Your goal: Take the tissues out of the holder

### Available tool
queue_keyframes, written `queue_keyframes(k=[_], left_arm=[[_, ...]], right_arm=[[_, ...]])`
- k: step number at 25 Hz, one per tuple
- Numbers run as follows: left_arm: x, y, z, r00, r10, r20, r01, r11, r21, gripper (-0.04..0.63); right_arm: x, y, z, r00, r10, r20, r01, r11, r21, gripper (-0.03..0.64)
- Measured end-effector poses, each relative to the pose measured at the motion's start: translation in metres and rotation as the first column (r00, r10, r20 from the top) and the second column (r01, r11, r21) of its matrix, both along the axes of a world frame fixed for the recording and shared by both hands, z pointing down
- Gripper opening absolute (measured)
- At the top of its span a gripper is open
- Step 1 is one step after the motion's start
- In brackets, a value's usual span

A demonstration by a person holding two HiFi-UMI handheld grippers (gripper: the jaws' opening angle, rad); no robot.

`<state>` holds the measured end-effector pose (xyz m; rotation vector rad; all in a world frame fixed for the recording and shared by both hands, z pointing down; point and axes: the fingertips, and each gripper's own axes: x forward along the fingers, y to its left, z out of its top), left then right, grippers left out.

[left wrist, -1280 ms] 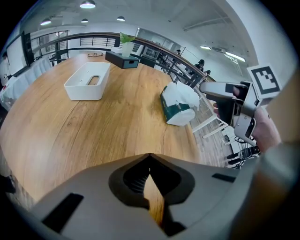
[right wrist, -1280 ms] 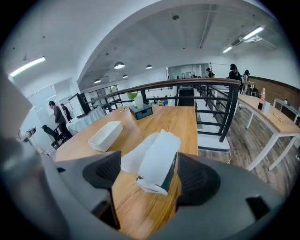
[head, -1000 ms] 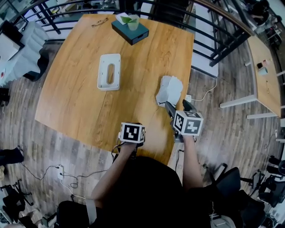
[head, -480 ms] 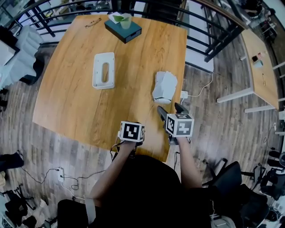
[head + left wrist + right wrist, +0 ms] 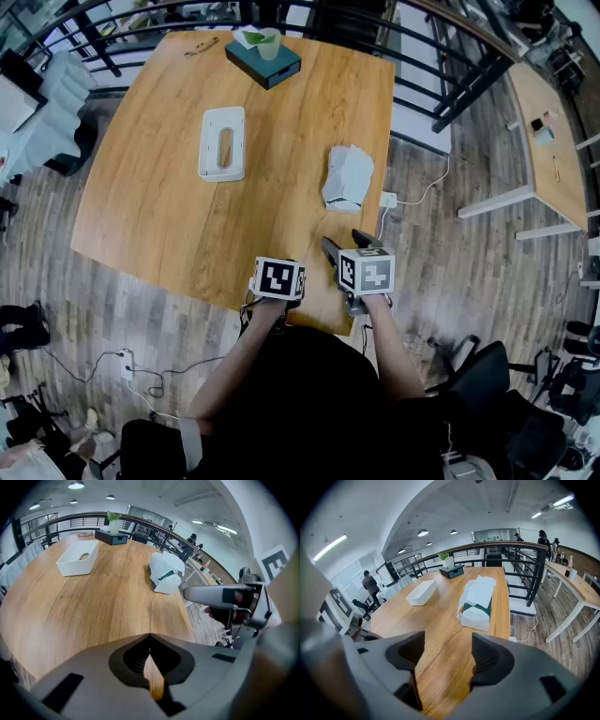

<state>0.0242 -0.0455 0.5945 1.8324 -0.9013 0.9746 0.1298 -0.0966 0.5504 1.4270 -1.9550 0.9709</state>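
A white tissue holder (image 5: 223,142) lies on the wooden table (image 5: 150,216), its slot facing up and nothing in it. A loose pack of white tissues (image 5: 347,176) with a green band rests near the table's right edge, apart from the holder. My right gripper (image 5: 345,242) hovers over the near right corner, short of the pack (image 5: 478,603). Its jaws (image 5: 443,644) are open, have just been closing a little, and hold nothing. My left gripper (image 5: 150,637) is shut and empty at the near edge, with the holder (image 5: 78,558) far ahead of it.
A dark teal box (image 5: 263,58) with a green cup on it stands at the far edge. Black railing (image 5: 450,84) runs behind and right of the table. A white plug and cable (image 5: 389,200) lie on the floor by the right edge. Another table (image 5: 553,141) stands at the right.
My right gripper has drawn back from the tissue pack toward the near table edge and dropped lower, jaws slightly narrower. The left gripper has stayed about where it was.
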Motion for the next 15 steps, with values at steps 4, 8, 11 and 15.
queue_keyframes(k=[4,8,11,15], left_arm=[[-0.001,0.010,0.000,1.000,-0.010,-0.001,0.010,1.000,0.009,0.008],[0.001,0.022,0.001,1.000,-0.018,-0.001,0.018,1.000,0.005,0.008],[0.002,0.030,0.002,1.000,-0.023,-0.003,0.023,1.000,0.006,0.008],[0.006,0.038,-0.001,0.999,-0.030,-0.010,0.030,0.999,0.015,0.008]], right_arm=[[-0.007,0.014,0.004,1.000,-0.018,0.002,0.018,1.000,-0.012,0.327],[-0.008,0.030,0.010,0.999,-0.034,-0.018,0.033,0.999,-0.037,0.316],[-0.011,0.042,0.014,0.999,-0.050,-0.021,0.049,0.997,-0.053,0.299],[-0.013,0.054,0.015,0.998,-0.053,-0.023,0.051,0.997,-0.054,0.287]])
